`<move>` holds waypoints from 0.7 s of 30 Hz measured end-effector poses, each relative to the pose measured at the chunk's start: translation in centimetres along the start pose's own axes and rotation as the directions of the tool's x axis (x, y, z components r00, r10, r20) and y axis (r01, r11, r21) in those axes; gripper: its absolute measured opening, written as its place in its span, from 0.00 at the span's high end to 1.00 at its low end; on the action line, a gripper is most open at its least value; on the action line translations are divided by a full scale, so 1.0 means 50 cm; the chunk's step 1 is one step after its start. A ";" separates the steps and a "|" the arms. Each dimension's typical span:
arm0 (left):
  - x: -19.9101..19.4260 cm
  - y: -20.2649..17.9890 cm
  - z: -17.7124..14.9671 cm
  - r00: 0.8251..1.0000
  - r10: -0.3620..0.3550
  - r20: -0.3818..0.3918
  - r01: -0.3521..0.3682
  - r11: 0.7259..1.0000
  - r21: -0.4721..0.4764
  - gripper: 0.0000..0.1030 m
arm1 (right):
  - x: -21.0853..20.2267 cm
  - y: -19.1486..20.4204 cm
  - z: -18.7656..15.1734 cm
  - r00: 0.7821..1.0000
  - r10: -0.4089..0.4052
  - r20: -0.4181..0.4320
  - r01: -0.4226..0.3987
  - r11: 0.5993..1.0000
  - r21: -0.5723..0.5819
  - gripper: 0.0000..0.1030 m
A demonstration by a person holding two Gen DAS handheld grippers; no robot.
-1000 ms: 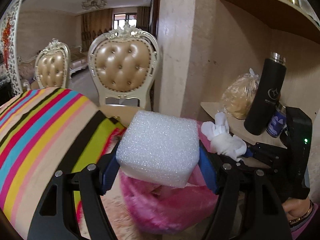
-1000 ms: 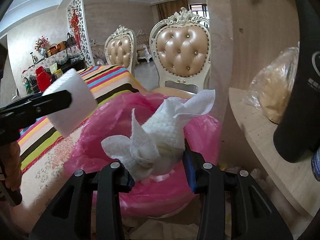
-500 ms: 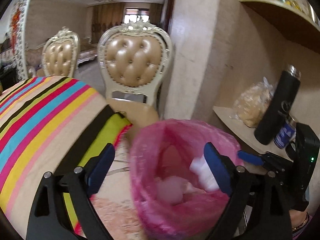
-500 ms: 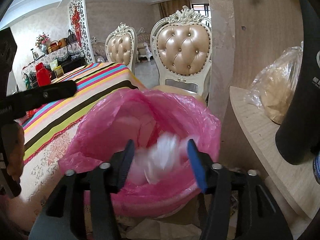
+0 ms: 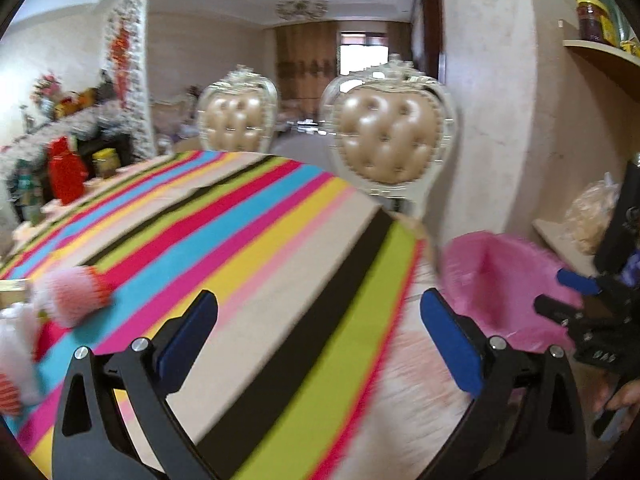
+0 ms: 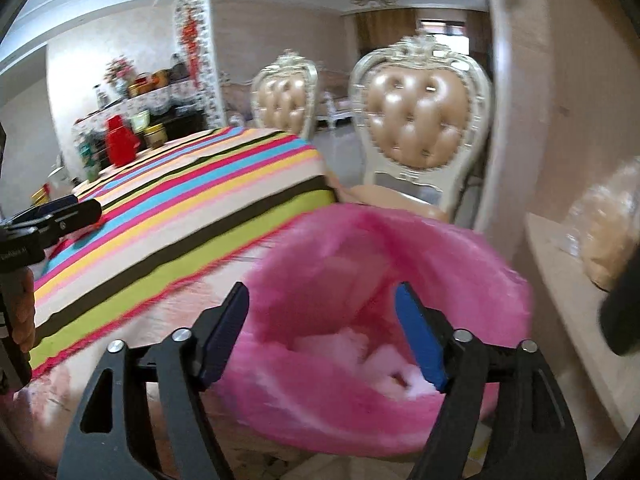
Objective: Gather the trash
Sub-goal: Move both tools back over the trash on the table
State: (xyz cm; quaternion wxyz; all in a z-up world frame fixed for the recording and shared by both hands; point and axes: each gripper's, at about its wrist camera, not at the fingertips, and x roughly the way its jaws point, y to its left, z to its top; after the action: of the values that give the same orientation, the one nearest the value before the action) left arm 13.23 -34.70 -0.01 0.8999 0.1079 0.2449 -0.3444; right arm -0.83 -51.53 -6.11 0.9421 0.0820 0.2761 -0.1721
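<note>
Left gripper (image 5: 320, 324): jaws wide and opening, nothing between the blue pads; below them lies the striped tablecloth (image 5: 248, 248).
Right gripper (image 6: 322, 332): jaws apart and opening, empty; it looks down into the pink trash bag (image 6: 384, 280).
Trash already in: white crumpled pieces (image 6: 384, 364) lie at the bottom of the pink trash bag, just beside the right-hand pad.
Only the left wrist view shows: blurred red-and-white litter (image 5: 74, 294) on the tablecloth at the left edge, well apart from the bag; more of it at the far lower left, too blurred to name; jars on a high shelf (image 5: 600, 54); the other gripper over the bag's right rim, with a hand (image 5: 620, 394) behind it.
Only the right wrist view shows: the inside of the bag and its contents; a red container (image 6: 120, 142) at the table's far end.
Both views show: two tufted chairs (image 6: 420, 120) beyond the table and a clear bag of food (image 6: 612, 232) on the low shelf.
</note>
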 end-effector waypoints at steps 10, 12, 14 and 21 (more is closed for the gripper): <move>-0.125 0.207 -0.080 0.973 0.230 0.026 -0.228 0.972 -0.054 0.04 | 0.033 0.214 0.026 0.987 0.157 -0.025 -0.159 0.978 -0.133 0.19; -0.150 0.243 -0.096 0.961 0.275 0.027 -0.273 0.960 -0.065 0.04 | 0.044 0.249 0.029 0.983 0.182 -0.035 -0.185 0.971 -0.152 0.18; -0.179 0.285 -0.117 0.945 0.328 0.023 -0.325 0.942 -0.087 0.04 | 0.058 0.291 0.033 0.975 0.215 -0.054 -0.221 0.960 -0.171 0.18; -0.275 0.449 -0.198 0.884 0.466 -0.039 -0.462 0.856 -0.231 0.04 | 0.089 0.422 0.052 0.950 0.300 -0.090 -0.313 0.918 -0.243 0.18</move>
State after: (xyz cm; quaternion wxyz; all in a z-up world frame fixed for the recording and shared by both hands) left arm 15.88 -6.72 -0.84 0.9648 0.0538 0.2420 -0.0872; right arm 11.73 -33.84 -5.14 0.9527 0.0071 0.3034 0.0166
